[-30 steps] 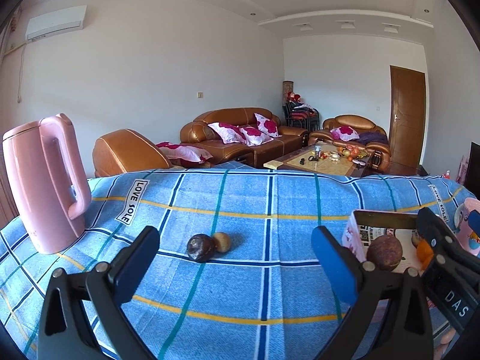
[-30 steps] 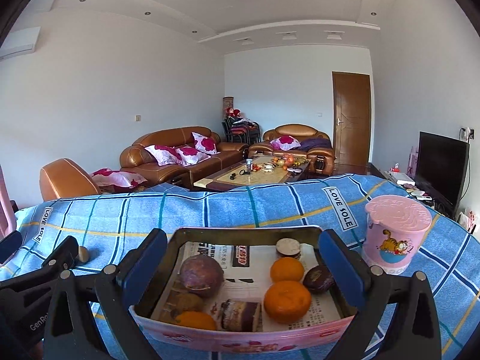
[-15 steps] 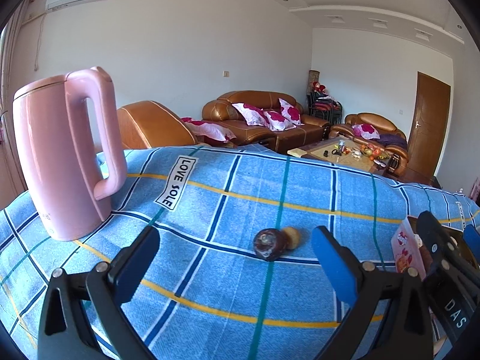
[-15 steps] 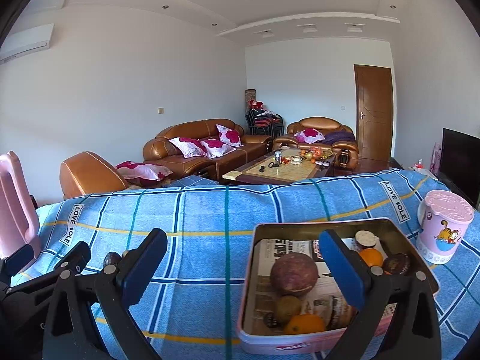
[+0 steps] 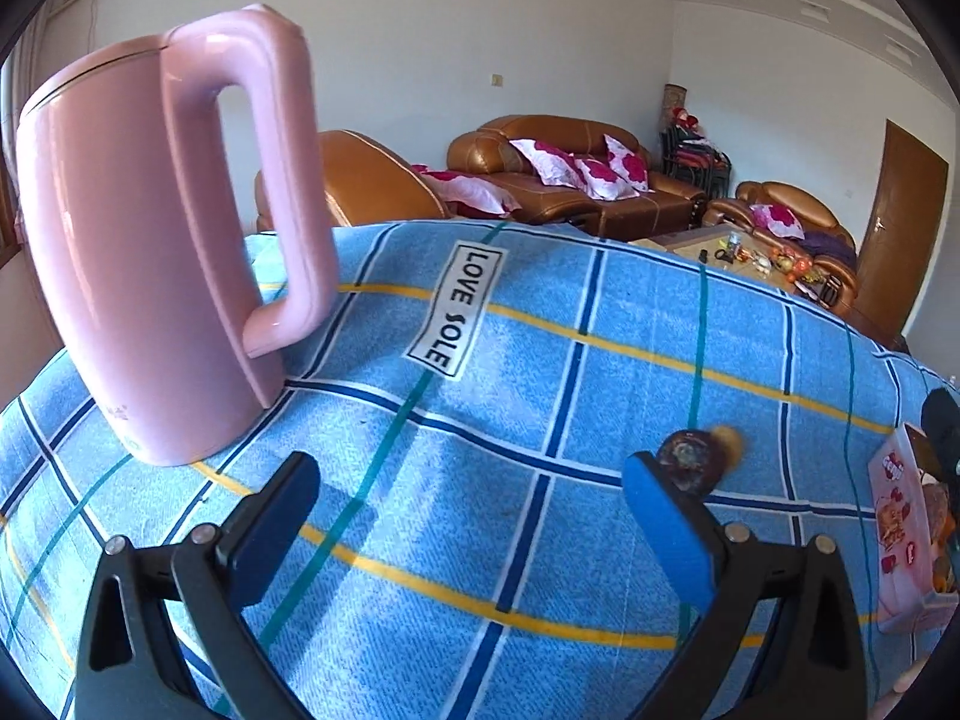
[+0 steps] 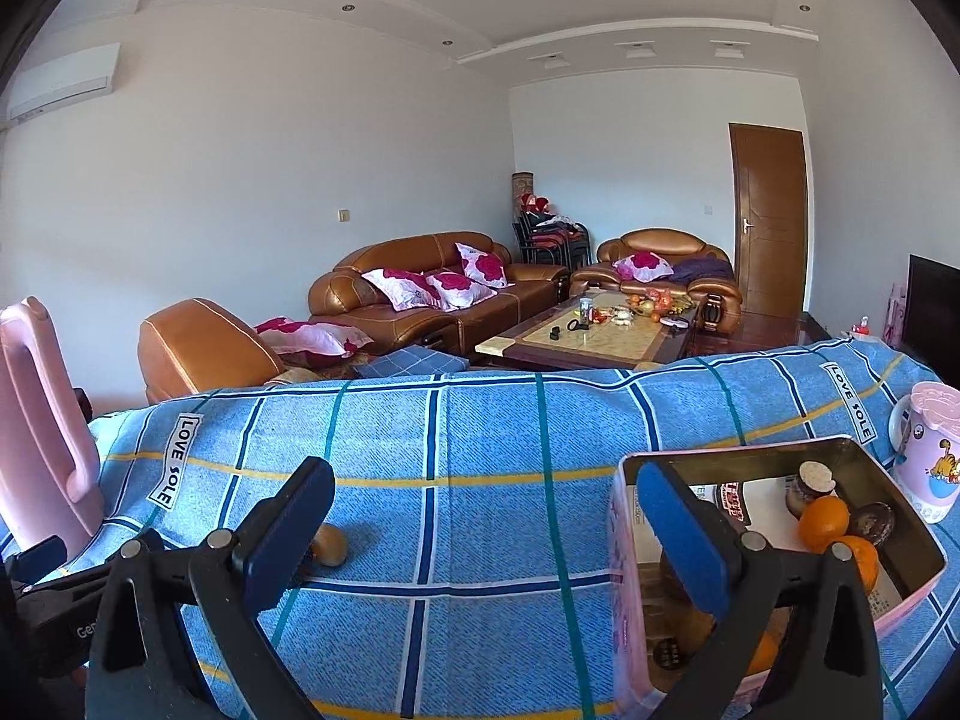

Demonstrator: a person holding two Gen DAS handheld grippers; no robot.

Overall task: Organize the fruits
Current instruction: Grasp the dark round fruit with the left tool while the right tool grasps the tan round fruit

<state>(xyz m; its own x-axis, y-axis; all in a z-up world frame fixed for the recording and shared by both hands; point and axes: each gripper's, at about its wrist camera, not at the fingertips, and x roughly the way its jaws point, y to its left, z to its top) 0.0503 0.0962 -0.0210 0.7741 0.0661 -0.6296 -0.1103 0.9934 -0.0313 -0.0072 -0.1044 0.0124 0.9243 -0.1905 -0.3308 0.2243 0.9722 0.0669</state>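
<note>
Both grippers' fingers spread wide, holding nothing: left gripper [image 5: 468, 510], right gripper [image 6: 486, 510]; dark fruit [image 5: 687, 465] touches tan fruit [image 5: 727, 439] mid-tablecloth [image 5: 540, 360]; pink tray [image 6: 624, 600] near right edge.

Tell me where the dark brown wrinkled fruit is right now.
In the left wrist view the dark brown wrinkled fruit lies on the blue checked tablecloth, touching a small tan fruit, just beyond the open left gripper.
</note>
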